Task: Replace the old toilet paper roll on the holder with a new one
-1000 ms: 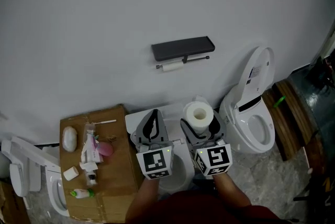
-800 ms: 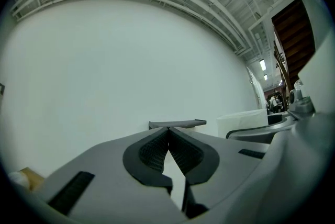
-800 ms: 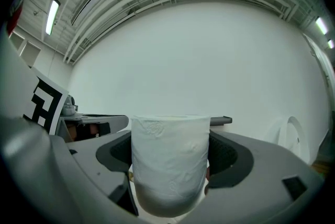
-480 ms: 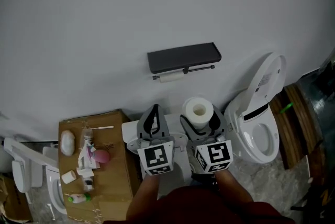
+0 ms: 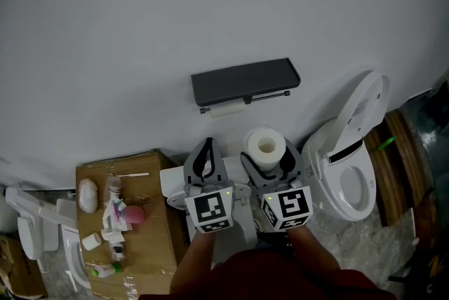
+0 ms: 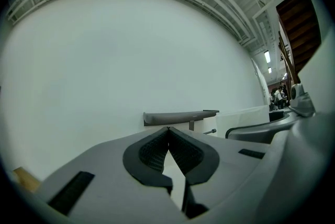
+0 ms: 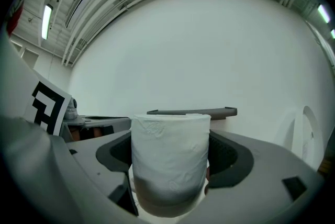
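A dark wall holder [image 5: 245, 79] with a shelf top hangs on the white wall, and a thin, nearly spent roll [image 5: 226, 108] sits on its bar. My right gripper [image 5: 267, 151] is shut on a full white toilet paper roll [image 5: 266, 145], held upright below the holder; that new roll [image 7: 170, 163] fills the right gripper view between the pads. My left gripper [image 5: 204, 155] is shut and empty, side by side with the right one. Ahead of the left gripper [image 6: 168, 130] the holder [image 6: 180, 116] shows edge-on.
A white toilet [image 5: 351, 158] with its lid raised stands at the right. At the left, a cardboard box [image 5: 151, 239] carries several small toiletries. Another white toilet [image 5: 42, 232] sits at the far left. A wooden step [image 5: 403, 165] lies at the right edge.
Both grippers have advanced toward the wall together, the new roll still held. The holder looks larger and higher in the head view, and the cardboard box has slid down-left.
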{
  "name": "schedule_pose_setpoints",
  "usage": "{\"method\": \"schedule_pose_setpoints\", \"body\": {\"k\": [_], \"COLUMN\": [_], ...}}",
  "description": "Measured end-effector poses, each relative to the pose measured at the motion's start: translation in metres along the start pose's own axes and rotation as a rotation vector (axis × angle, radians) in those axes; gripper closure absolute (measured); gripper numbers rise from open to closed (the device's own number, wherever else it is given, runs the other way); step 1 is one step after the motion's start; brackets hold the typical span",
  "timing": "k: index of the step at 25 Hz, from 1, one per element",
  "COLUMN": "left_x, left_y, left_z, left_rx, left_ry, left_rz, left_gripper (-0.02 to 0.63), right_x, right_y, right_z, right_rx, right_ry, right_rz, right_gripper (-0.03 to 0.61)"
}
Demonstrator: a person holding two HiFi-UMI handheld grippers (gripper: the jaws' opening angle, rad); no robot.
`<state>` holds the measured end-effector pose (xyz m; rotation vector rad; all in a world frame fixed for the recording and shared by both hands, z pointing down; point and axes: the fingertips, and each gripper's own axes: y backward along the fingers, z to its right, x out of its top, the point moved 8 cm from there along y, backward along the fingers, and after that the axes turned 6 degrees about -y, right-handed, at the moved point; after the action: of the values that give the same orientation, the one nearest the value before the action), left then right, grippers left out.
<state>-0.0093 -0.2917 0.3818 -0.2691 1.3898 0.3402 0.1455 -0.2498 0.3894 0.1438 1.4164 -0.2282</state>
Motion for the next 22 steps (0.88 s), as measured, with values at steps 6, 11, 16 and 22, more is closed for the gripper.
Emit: {"method": "schedule_pose_setpoints", "body": {"k": [6,11,16,22], "left_x": [-0.022,-0.052,-0.080,-0.095], "left_y": [-0.027,-0.053,-0.073,-0.095], "left_z": [-0.003,-0.009,-0.010,-0.005], "left_rx": [0.005,-0.019,-0.080,-0.138], "left_ry": [0.210,0.538,0.878,1.162], "left_rz": [-0.052,-0.107,-0.067,0.036], "left_gripper": [0.596,0.488,0.394,0.314], "right_x": [-0.005,-0.011,-0.018,-0.021], "right_y": [-0.011,-0.017,-0.022,-0.025], "right_z": [0.013,0.026,0.036,0.047], "right_rx": [-0.012,-0.028,-0.040,-0.051], "right_ry": [-0.012,-0.010,-0.019,-0.022], "right_rz": [-0.009,-0.012,-0.031,-0.041], "right_gripper": [0.198,0.198,0.198,0.198]}}
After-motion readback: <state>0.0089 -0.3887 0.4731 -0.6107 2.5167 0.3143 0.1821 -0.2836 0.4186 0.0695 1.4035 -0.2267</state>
